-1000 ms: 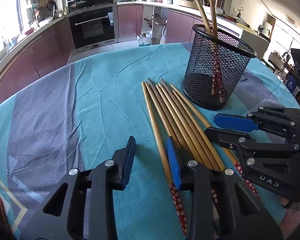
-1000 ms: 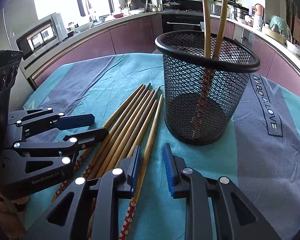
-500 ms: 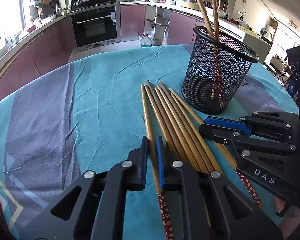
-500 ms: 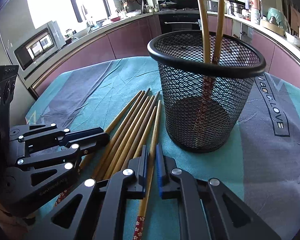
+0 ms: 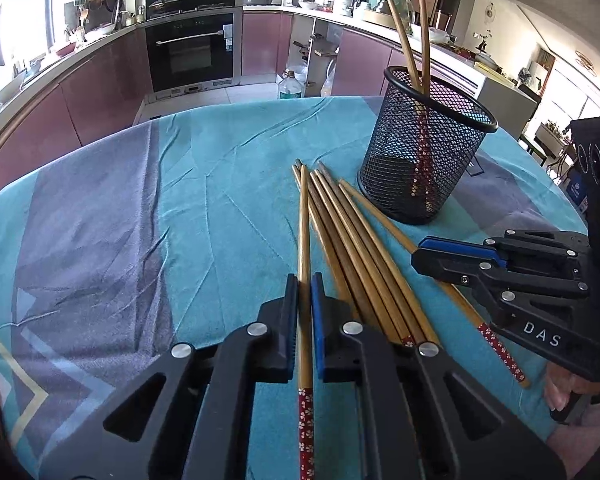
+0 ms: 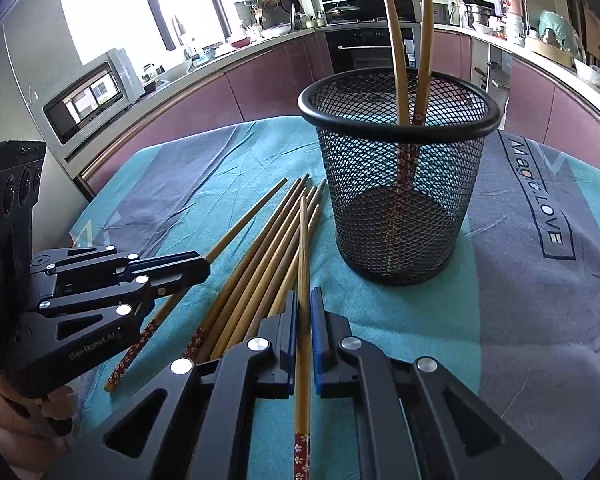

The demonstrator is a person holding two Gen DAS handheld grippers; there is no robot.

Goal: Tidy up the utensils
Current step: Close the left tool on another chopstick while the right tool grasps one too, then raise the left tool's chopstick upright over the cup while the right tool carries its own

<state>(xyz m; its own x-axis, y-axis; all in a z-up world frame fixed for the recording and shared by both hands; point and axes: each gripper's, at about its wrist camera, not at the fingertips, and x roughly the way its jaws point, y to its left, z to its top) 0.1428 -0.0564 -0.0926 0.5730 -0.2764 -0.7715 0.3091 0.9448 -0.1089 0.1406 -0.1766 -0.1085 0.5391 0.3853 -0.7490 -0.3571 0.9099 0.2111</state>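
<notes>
Chopsticks lie in a bunch (image 5: 364,256) on the blue tablecloth (image 5: 204,216). The left gripper (image 5: 305,280) pinches one chopstick (image 5: 304,240) at the bunch's left edge. The right gripper (image 6: 304,296) pinches another chopstick (image 6: 303,248) at the right edge. Both grippers have just closed. The mesh cup (image 6: 400,200) stands just beside the bunch, holding two chopsticks (image 6: 410,40). Left of the bunch the cloth is bare.

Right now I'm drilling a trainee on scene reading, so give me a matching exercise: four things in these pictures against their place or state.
Things:
1. left gripper
2. mesh basket
3. loose chopsticks
4. tablecloth

States:
A. upright, two chopsticks standing inside
B. teal and grey, wrinkled
C. shut on one chopstick
D. lying side by side on the cloth

Pairs: 1-C, 2-A, 3-D, 4-B
</notes>
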